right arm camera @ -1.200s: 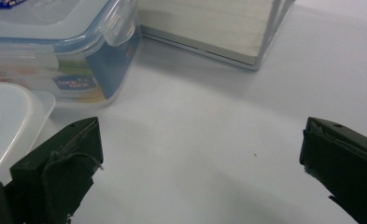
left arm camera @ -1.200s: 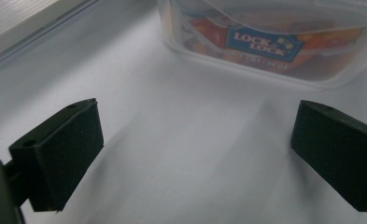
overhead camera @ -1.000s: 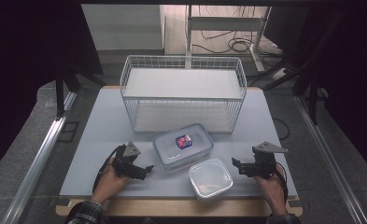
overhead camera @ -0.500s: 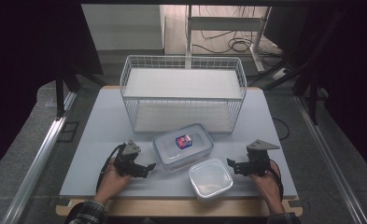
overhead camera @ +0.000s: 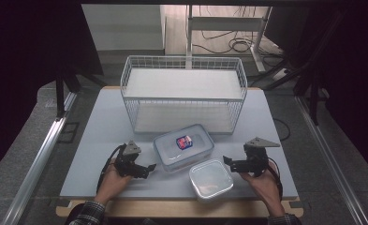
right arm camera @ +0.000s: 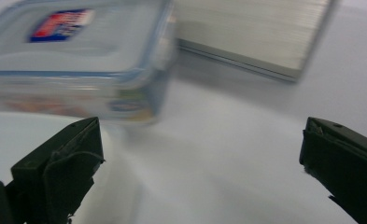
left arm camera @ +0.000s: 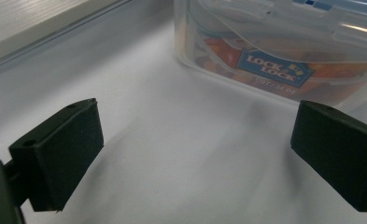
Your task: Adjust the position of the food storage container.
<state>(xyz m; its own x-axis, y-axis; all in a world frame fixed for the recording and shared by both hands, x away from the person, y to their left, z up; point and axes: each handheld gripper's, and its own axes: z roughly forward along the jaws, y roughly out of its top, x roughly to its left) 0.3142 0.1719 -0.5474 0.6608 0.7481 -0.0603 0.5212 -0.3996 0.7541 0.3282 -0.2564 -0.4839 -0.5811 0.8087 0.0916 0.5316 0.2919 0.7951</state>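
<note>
Flanking the lidded container near the table's front edge, I held my left gripper and right gripper low with jaws spread and empty, probably so either could close on it or the smaller tub.

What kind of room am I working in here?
Probably a lab or recording booth, not a kitchen: a bare white table ringed by dark curtains, loose cables on the floor, and a metal frame beside it.
</note>
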